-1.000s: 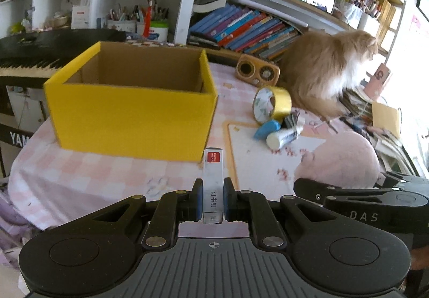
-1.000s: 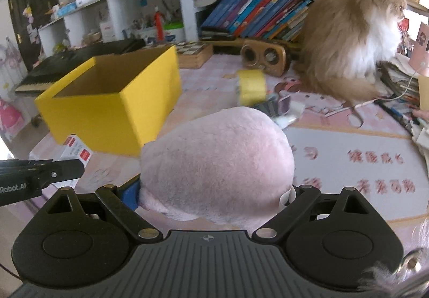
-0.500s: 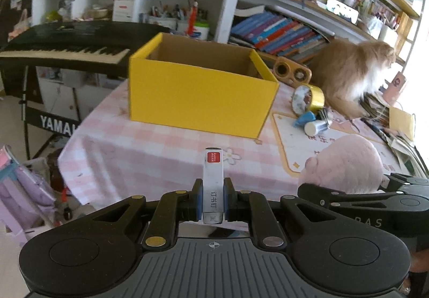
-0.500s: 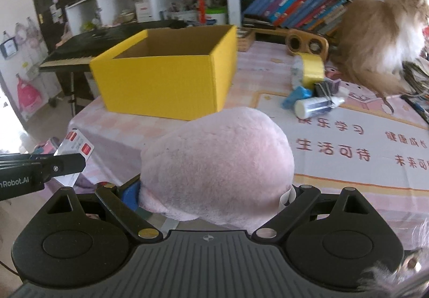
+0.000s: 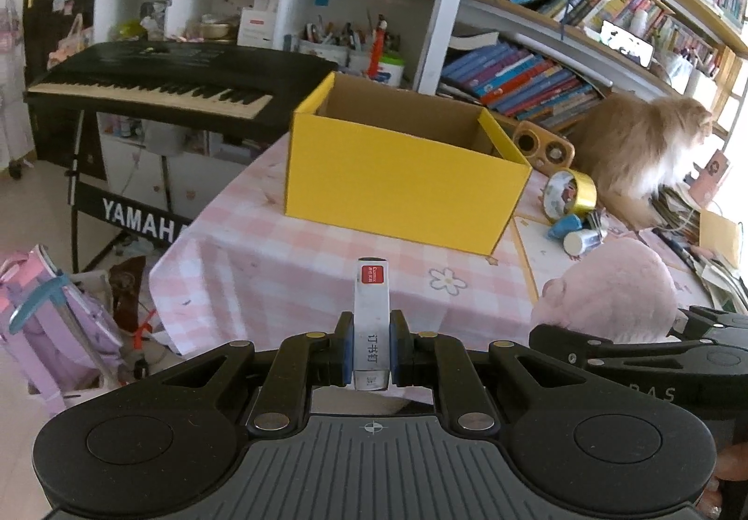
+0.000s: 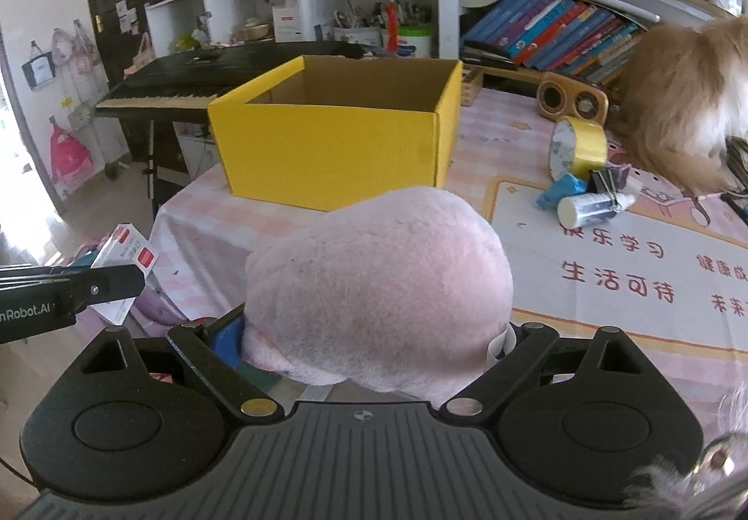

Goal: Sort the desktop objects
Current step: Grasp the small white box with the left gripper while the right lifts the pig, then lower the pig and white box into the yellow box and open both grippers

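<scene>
Both claws drew back; staple box (image 5: 371,323) clamped in left claw (image 5: 370,351).

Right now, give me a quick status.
Left gripper shut on staple box. Right gripper shut on pink plush. Yellow box open ahead, path unobstructed.

light: bright daylight, both views; strongest from far right of left-wrist view, window area blown out near the cat (image 5: 645,150)
glare: floor at far left of right-wrist view washed white; sheen on the yellow tape roll (image 6: 579,148)
shadows: soft, short; inside of yellow box (image 5: 402,188) darker than its lit front
blur: cat fur smeared in both views, rest fairly sharp; plush toy (image 6: 378,300) close to lens, slightly soft
distortion: heavy fisheye, bookshelf (image 5: 537,80) & keyboard (image 5: 154,85) bow; corners vignetted black
</scene>
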The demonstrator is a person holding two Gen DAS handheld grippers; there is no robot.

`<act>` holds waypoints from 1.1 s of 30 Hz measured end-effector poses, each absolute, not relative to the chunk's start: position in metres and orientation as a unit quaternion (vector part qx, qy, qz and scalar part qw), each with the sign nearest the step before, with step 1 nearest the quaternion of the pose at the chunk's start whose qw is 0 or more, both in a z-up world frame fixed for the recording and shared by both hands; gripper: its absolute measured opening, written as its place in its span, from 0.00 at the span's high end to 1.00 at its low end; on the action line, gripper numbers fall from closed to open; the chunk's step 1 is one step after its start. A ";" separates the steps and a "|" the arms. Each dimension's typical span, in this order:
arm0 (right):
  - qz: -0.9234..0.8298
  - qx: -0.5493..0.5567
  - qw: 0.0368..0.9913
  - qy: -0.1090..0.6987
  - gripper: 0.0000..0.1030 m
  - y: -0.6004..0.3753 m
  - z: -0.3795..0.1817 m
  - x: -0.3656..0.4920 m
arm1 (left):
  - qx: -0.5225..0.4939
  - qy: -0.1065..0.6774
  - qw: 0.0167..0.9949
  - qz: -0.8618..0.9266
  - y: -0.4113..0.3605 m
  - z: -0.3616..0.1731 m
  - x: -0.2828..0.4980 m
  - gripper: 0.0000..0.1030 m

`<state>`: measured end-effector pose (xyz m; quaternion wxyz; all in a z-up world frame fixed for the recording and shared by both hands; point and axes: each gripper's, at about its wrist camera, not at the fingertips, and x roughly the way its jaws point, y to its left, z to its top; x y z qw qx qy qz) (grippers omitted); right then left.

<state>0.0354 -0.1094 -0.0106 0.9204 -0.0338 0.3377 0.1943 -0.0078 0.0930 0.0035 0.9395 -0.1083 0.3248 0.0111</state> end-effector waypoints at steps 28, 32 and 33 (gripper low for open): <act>0.239 -0.053 0.907 0.344 0.10 -0.087 -0.012 0.093 | -0.122 0.332 0.935 0.022 0.101 -0.003 0.044 0.87; 0.254 -0.053 0.915 0.308 0.10 -0.086 0.001 0.104 | -0.106 0.298 0.948 0.021 0.100 0.012 0.058 0.87; 0.258 -0.053 0.918 0.297 0.10 -0.086 0.006 0.108 | -0.101 0.290 0.951 0.020 0.101 0.017 0.063 0.87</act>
